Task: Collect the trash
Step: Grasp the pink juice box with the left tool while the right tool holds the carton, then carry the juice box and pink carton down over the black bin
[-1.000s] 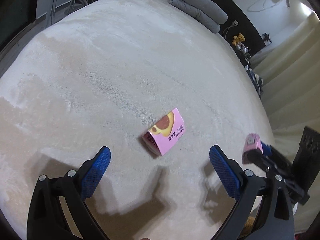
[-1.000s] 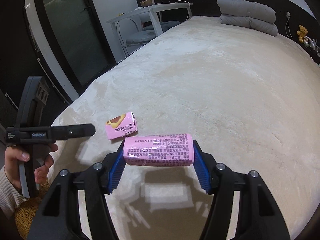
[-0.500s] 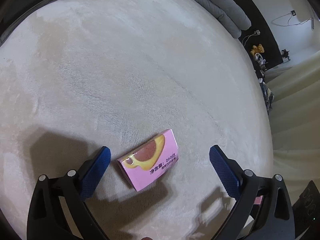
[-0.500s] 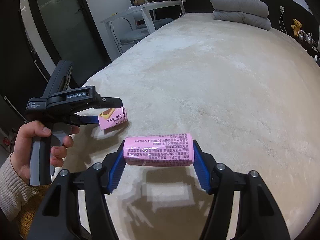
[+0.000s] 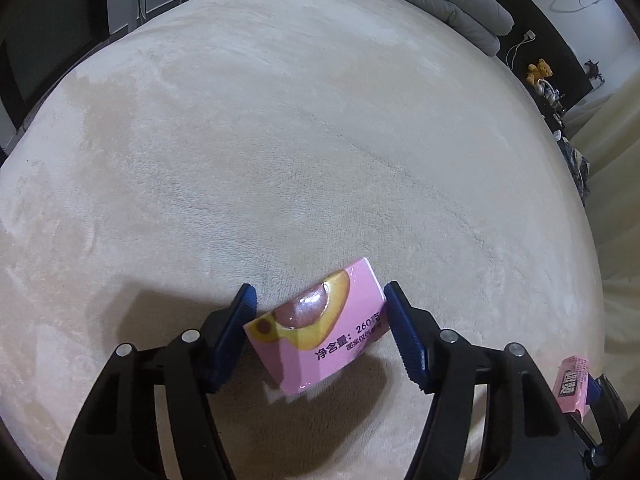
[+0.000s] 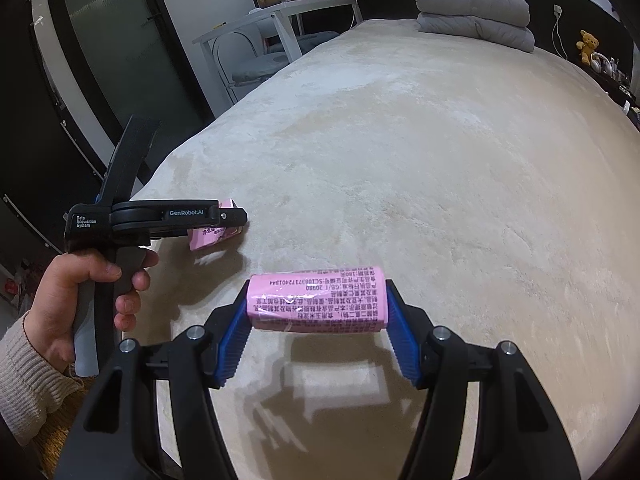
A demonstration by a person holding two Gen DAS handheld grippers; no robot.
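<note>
A pink snack box (image 5: 316, 328) with a brown and yellow picture lies tilted on the cream bed cover (image 5: 320, 120). My left gripper (image 5: 320, 312) is closing around it, and both blue pads touch its sides. In the right wrist view, a hand (image 6: 80, 300) holds the left gripper (image 6: 236, 218) over the box (image 6: 212, 236) near the bed's left edge. My right gripper (image 6: 318, 312) is shut on a pink printed packet (image 6: 318, 300) held crosswise above the cover. That packet (image 5: 572, 380) also shows at the lower right of the left wrist view.
Folded grey blankets (image 6: 476, 16) lie at the far end of the bed. A white desk with a chair (image 6: 280, 12) stands beyond the bed's left side, beside dark glass doors. A teddy bear (image 6: 588, 44) sits on a dark shelf at the far right.
My left gripper moved forward and down over the pink box, and its jaws came in from wide open onto the box's sides. The right gripper kept hold of its packet and stayed in place.
</note>
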